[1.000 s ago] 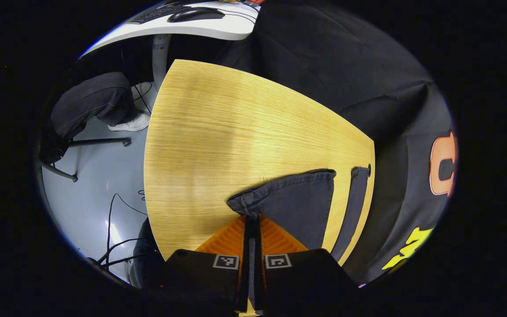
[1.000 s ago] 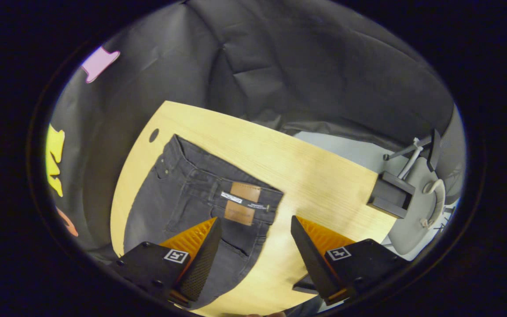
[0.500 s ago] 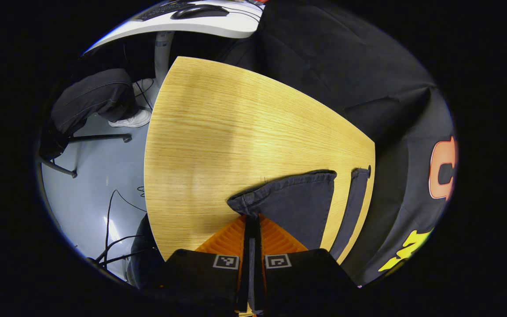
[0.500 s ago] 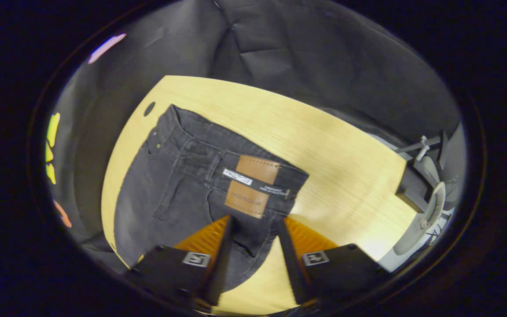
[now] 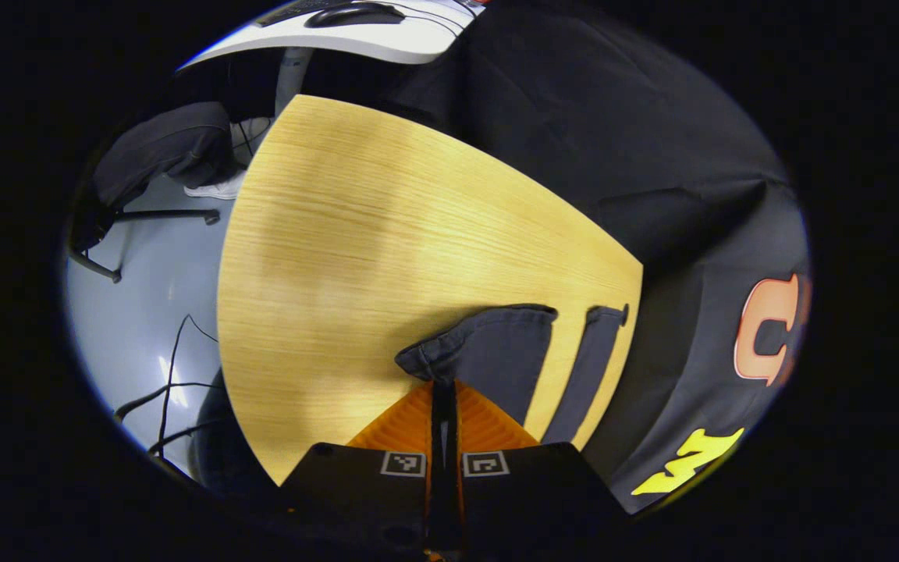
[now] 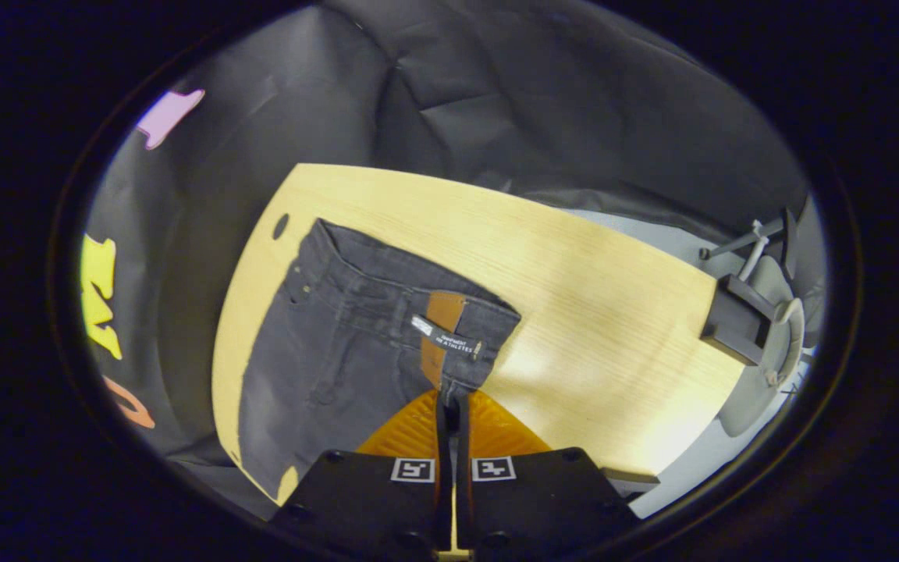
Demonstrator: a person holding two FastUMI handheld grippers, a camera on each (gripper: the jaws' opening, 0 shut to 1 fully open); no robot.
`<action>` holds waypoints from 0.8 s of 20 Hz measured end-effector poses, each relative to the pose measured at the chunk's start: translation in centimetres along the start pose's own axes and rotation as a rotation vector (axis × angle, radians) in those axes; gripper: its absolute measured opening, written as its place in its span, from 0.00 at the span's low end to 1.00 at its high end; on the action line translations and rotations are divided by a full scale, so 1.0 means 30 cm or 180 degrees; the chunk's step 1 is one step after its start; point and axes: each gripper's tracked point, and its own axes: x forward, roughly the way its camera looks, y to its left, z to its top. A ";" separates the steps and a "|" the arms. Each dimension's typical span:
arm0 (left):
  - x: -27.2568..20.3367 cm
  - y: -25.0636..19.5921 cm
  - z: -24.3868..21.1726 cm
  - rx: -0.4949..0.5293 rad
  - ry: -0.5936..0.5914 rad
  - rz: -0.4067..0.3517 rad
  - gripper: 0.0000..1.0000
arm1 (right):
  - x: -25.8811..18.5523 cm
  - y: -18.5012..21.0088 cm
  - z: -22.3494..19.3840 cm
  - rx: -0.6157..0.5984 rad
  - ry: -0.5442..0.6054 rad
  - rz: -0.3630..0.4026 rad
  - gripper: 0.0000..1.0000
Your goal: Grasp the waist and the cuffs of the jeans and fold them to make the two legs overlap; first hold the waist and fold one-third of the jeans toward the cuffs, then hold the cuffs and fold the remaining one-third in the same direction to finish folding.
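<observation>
Dark jeans lie on the wooden table [image 5: 356,257]. In the left gripper view the near leg's cuff [image 5: 488,351] is bunched and pinched between the fingers of my left gripper [image 5: 442,384], which is shut on it; the other leg [image 5: 586,367] lies flat by the table's right edge. In the right gripper view the waist [image 6: 387,304] with its brown leather patch [image 6: 438,336] is pulled up into a fold, and my right gripper [image 6: 452,396] is shut on the waistband just below the patch.
The table [image 6: 590,312] has a small hole [image 6: 280,226] near its far left corner. A white desk [image 5: 340,35] and a seated person's legs [image 5: 161,148] lie beyond the table, with cables on the floor [image 5: 168,367]. A chair [image 6: 754,320] stands to the right.
My right gripper went from wide open over the waist to shut on the waistband, lifting it into a fold. My left gripper stayed shut on the cuff and shifted slightly.
</observation>
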 end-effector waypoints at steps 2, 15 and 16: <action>-0.010 -0.103 -0.022 -0.0052 0.0072 -0.0162 0.04 | -0.051 0.096 0.032 0.0079 -0.0002 0.0240 0.03; 0.191 -0.649 -0.025 -0.0392 0.0341 -0.0134 0.03 | -0.033 0.594 0.246 0.0654 0.0101 0.1160 0.02; 0.214 -0.673 -0.023 -0.0400 0.0348 -0.0100 0.03 | -0.008 0.616 0.256 0.0660 0.0111 0.1164 0.02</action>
